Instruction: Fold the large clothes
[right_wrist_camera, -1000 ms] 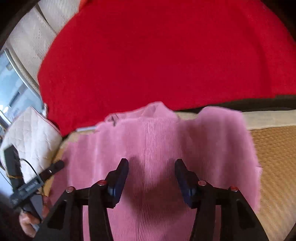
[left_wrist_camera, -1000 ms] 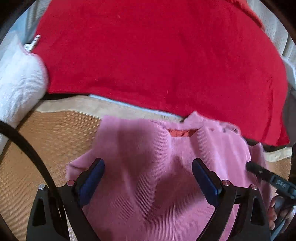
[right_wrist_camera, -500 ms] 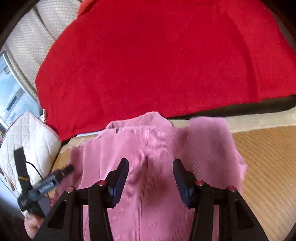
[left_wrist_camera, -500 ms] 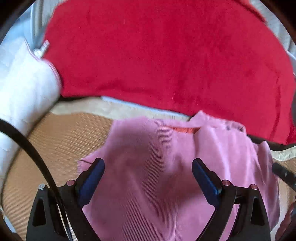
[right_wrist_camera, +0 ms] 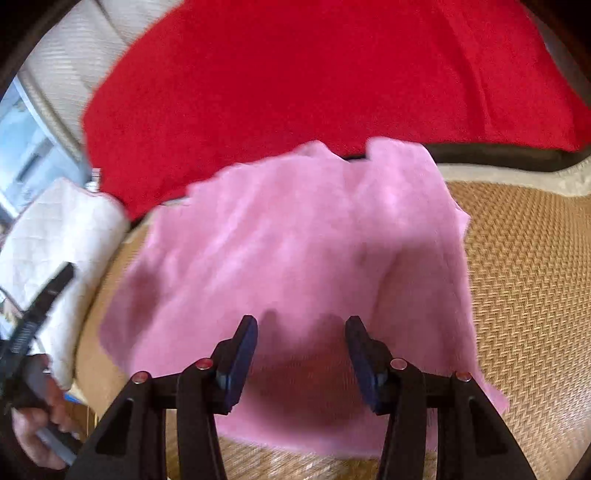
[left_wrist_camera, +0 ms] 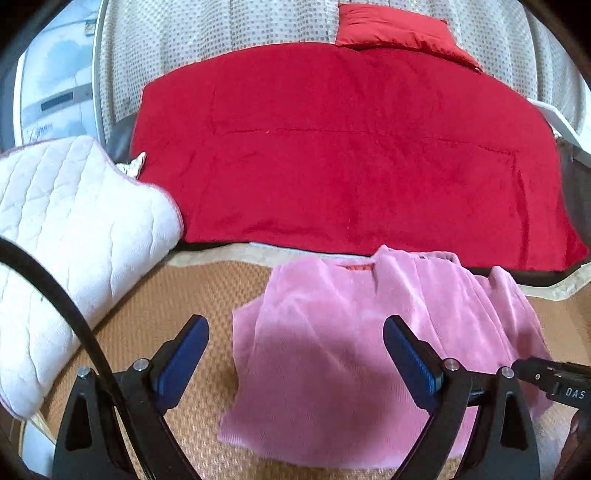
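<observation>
Pink ribbed garment [left_wrist_camera: 354, 350] lies partly folded on a woven mat [left_wrist_camera: 192, 295], directly ahead of and below both grippers, collar at its far end, long axis running away from them. Left gripper [left_wrist_camera: 295, 354] is spread wide and holds nothing; right gripper [right_wrist_camera: 301, 354], narrower but also parted and empty, looks nearer the near hem.

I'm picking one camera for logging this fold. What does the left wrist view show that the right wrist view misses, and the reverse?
Left only: a red pillow behind the red blanket, and a white appliance.
Right only: the person's left hand, and the garment's right edge.
Both: the pink garment on the woven mat, the white quilted cushion, each claw open.
</observation>
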### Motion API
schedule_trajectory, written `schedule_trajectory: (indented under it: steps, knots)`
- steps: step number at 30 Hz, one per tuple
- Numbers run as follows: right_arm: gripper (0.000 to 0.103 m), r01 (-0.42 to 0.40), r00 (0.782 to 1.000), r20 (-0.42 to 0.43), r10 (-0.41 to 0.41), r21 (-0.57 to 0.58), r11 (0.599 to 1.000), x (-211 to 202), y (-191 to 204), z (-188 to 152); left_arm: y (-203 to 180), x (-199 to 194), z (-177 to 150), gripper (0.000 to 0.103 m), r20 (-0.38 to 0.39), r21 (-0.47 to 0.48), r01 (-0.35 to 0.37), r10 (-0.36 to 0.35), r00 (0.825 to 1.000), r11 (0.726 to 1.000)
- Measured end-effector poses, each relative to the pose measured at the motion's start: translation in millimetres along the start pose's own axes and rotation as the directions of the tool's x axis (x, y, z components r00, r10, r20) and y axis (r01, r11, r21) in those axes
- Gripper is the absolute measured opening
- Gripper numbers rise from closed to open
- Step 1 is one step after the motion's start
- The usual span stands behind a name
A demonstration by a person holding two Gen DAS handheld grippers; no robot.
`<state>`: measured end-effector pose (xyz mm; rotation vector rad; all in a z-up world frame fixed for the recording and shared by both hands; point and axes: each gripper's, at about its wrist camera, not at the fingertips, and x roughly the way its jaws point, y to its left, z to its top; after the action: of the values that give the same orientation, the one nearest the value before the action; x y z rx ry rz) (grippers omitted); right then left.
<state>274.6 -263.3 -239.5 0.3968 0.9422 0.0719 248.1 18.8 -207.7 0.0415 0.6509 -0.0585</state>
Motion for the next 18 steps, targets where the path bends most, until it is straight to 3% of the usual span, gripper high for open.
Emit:
schedule_trajectory:
  steps: [5, 11, 18]
  knots:
    - [0.053, -0.054, 0.997, 0.055, 0.059, -0.091, 0.994, -5, 33, -4, -2, -8, 0, 0.095, 0.033, 0.024, -0.021, 0.021, 0.999, 0.999]
    - [0.053, 0.001, 0.998, -0.058, -0.006, -0.094, 0.996, 29, 29, -13, -3, 5, -2, 0.095, 0.022, 0.047, -0.048, 0.047, 0.999, 0.998]
    - [0.055, -0.062, 0.997, 0.041, 0.066, -0.102, 0.993, 6, 33, -5, 2, 14, -4, 0.095, 0.009, 0.054, -0.085, 0.085, 0.996, 0.995]
